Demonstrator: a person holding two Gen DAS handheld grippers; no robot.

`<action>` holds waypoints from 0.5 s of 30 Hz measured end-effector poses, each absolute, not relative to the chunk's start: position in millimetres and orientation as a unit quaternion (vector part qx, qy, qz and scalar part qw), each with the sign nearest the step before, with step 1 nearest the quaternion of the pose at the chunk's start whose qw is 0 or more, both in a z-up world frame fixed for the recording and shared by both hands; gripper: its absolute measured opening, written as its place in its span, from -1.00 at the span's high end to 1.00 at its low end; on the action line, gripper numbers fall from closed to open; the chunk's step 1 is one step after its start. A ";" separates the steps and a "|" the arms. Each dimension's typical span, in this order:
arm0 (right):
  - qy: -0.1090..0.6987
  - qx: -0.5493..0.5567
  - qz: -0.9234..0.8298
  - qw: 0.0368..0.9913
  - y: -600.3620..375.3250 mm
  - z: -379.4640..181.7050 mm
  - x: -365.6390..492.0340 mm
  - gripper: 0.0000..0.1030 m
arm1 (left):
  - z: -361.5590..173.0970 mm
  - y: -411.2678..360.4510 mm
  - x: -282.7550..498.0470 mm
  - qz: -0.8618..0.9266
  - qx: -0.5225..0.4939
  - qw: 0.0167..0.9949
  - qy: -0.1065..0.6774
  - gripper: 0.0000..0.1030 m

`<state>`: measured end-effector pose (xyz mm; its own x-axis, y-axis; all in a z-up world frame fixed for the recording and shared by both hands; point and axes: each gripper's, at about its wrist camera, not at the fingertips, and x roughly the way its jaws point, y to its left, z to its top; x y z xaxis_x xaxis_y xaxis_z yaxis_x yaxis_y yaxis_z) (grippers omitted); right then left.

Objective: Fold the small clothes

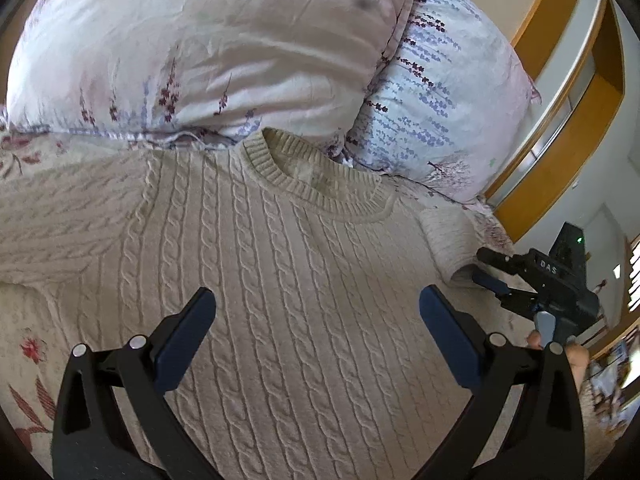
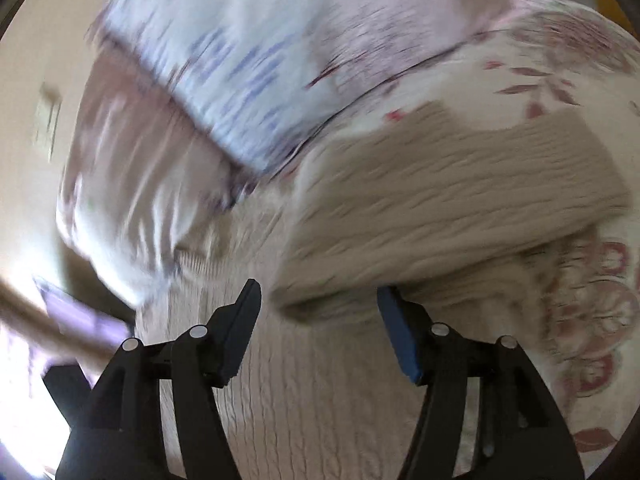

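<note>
A cream cable-knit sweater (image 1: 288, 264) lies flat on the bed, front up, its ribbed neck (image 1: 316, 184) toward the pillows. My left gripper (image 1: 316, 300) hovers open over the sweater's chest with nothing between its fingers. To the right, my right gripper (image 1: 490, 270) points at the edge of the right sleeve (image 1: 444, 236). The right wrist view is blurred. There the right gripper (image 2: 319, 290) stands open, and the sweater (image 2: 440, 200) has a thick edge just ahead of and between the fingertips, with neither pad pressing on it.
Two floral pillows (image 1: 208, 48) (image 1: 444, 96) lie behind the sweater. A floral bedspread (image 1: 28, 360) covers the bed. Wooden trim (image 1: 568, 128) and a pale wall stand at the right. A person's hand (image 1: 576, 360) holds the right gripper.
</note>
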<state>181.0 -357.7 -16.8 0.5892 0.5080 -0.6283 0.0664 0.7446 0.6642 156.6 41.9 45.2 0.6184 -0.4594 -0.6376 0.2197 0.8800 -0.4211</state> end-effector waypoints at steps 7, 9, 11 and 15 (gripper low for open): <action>0.389 0.297 0.003 0.872 -380.9 3.4 189.3 0.55 | 38.9 56.5 161.1 -0.201 -0.192 0.873 0.402 -0.97; 0.368 0.243 -0.008 0.897 -366.8 20.9 193.4 0.70 | 37.6 61.2 162.0 -0.202 -0.205 0.867 0.407 -0.97; 0.337 0.192 0.028 0.921 -337.8 45.9 194.5 0.75 | 37.2 65.8 161.9 -0.201 -0.216 0.864 0.408 -0.97; 0.320 0.095 0.177 0.926 -245.8 73.8 191.1 0.75 | 39.2 76.2 162.1 -0.193 -0.241 0.865 0.395 -0.96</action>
<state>191.1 -245.8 73.8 0.7331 0.3876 -0.5589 -0.2662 0.9197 0.2886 162.1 76.2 39.2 0.6138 -0.5238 -0.5907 0.1425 0.8094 -0.5698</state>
